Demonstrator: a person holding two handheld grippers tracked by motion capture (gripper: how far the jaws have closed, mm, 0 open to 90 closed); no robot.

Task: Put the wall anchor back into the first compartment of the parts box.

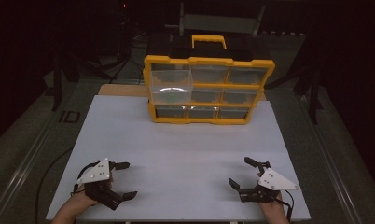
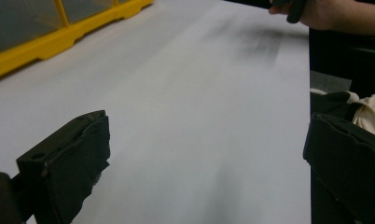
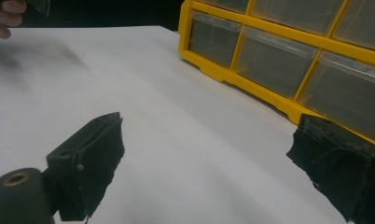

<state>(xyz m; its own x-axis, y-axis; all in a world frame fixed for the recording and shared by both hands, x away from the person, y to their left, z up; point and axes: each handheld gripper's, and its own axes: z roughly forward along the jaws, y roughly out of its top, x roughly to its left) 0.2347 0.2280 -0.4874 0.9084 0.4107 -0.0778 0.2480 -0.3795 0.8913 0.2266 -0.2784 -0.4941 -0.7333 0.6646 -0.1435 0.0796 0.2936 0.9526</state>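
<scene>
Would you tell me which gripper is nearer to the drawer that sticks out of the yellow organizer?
Left. The left gripper lies near-left of the protruding drawer; the right gripper lies farther off, on the near-right.

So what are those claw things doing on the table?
A person holds a two-jaw gripper in each hand near the front edge of the white table. The left gripper and the right gripper are both open and hold nothing. At the far end stands a yellow organizer case with clear drawers; its upper-left drawer sticks out. Neither gripper is near it.
</scene>
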